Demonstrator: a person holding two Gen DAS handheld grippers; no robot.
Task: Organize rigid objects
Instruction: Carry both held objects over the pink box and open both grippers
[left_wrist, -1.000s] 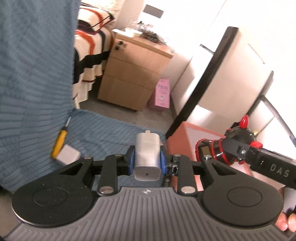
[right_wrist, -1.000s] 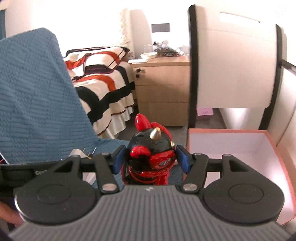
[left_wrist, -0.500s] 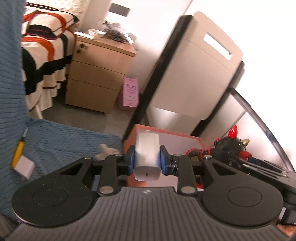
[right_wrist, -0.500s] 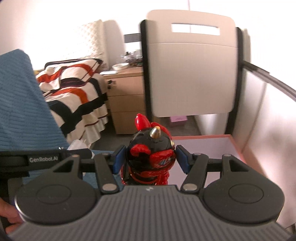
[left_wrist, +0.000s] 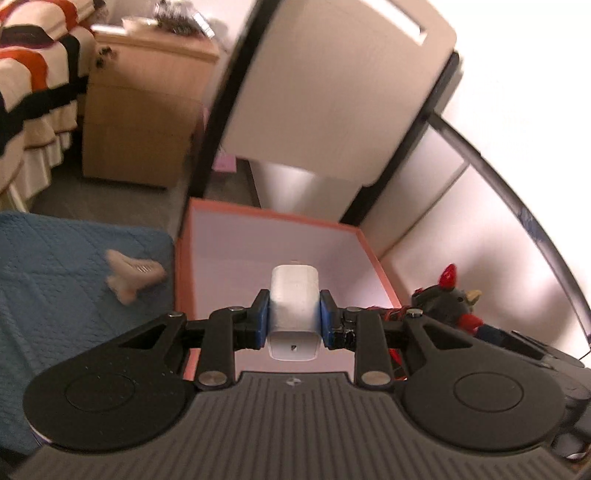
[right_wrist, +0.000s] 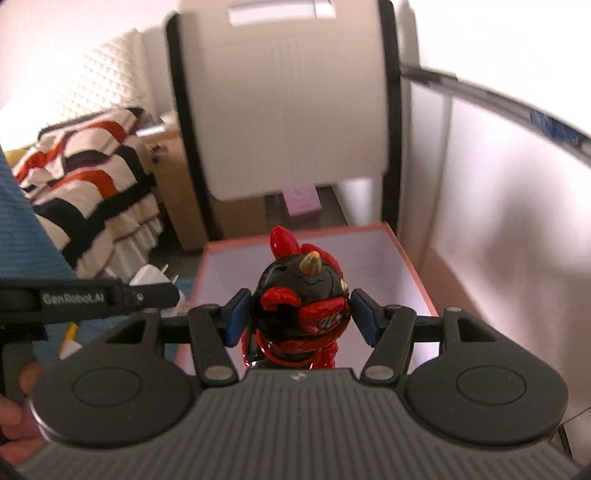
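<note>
I take the open orange-rimmed box (left_wrist: 376, 258) as my landmark. My left gripper (left_wrist: 294, 320) is clenched on a white charger block (left_wrist: 294, 302), blue pads pressed against both its sides, and it hangs over the near end of the box's pale interior. My right gripper (right_wrist: 301, 315) is grasping a glossy black-and-red horned figurine (right_wrist: 304, 295), held upright above the near edge of the same box (right_wrist: 413, 273); from the left wrist view that figurine (left_wrist: 448, 299) sits just off the box's right rim. To the left of the box, on the blue quilted cover (left_wrist: 55, 277), lies a beige object (left_wrist: 131, 275), too blurred for me to name, perhaps a clip. From the right wrist view, a yellow-handled tool (right_wrist: 70, 334) lies left of the box on that cover. Behind the box stands a tall white panel with black edging (right_wrist: 295, 110).
</note>
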